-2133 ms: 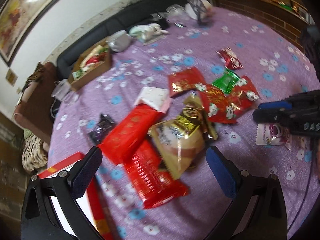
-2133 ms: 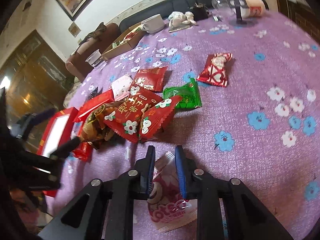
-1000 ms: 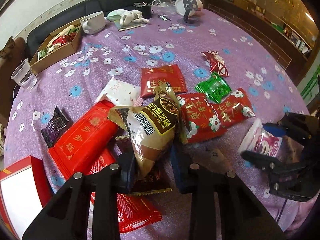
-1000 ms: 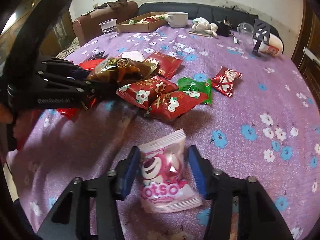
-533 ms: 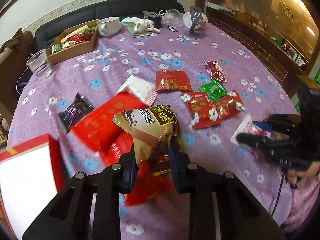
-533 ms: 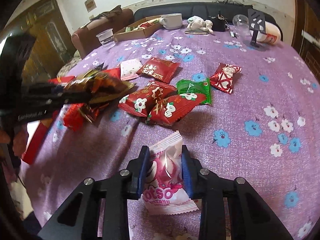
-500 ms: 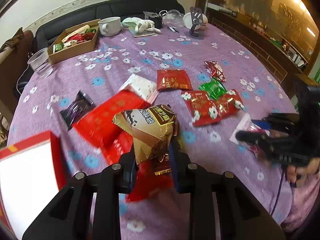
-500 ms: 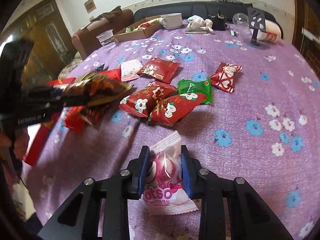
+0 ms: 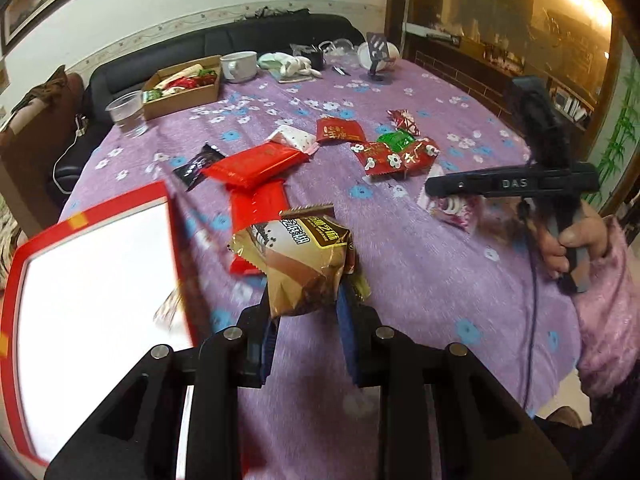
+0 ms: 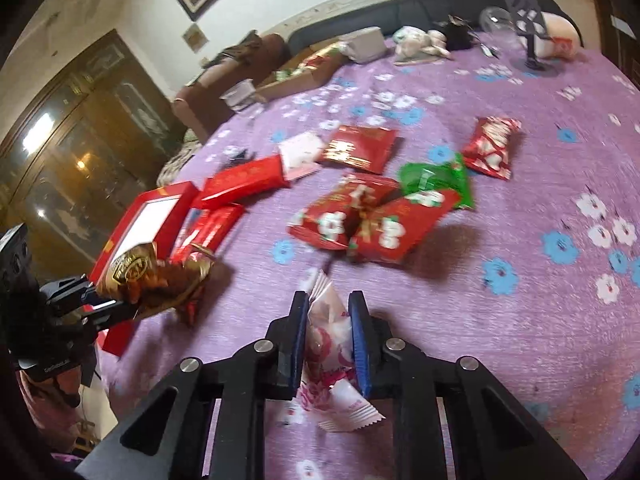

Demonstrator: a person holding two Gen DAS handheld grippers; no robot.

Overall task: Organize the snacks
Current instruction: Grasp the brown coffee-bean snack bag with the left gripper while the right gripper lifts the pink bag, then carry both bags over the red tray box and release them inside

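My left gripper (image 9: 306,300) is shut on a brown and gold snack bag (image 9: 304,260) and holds it above the purple tablecloth, just right of a red box with a white inside (image 9: 88,280). The same bag (image 10: 152,276) shows at the left of the right wrist view, beside the red box (image 10: 148,216). My right gripper (image 10: 329,312) is shut on a pink and white snack packet (image 10: 328,344), lifted off the cloth; it also shows in the left wrist view (image 9: 452,208). Several red and green packets (image 10: 380,216) lie mid-table.
A cardboard box of snacks (image 9: 180,88), a white mug (image 9: 240,65), a plastic cup (image 9: 127,114) and a soft toy (image 9: 290,65) stand at the far side. A black sofa (image 9: 240,40) runs behind the table. A small black packet (image 9: 198,164) lies left of the red packs.
My left gripper has carried the brown bag left and back toward the red box. My right gripper has lifted the pink packet and swung it left, tilting the view.
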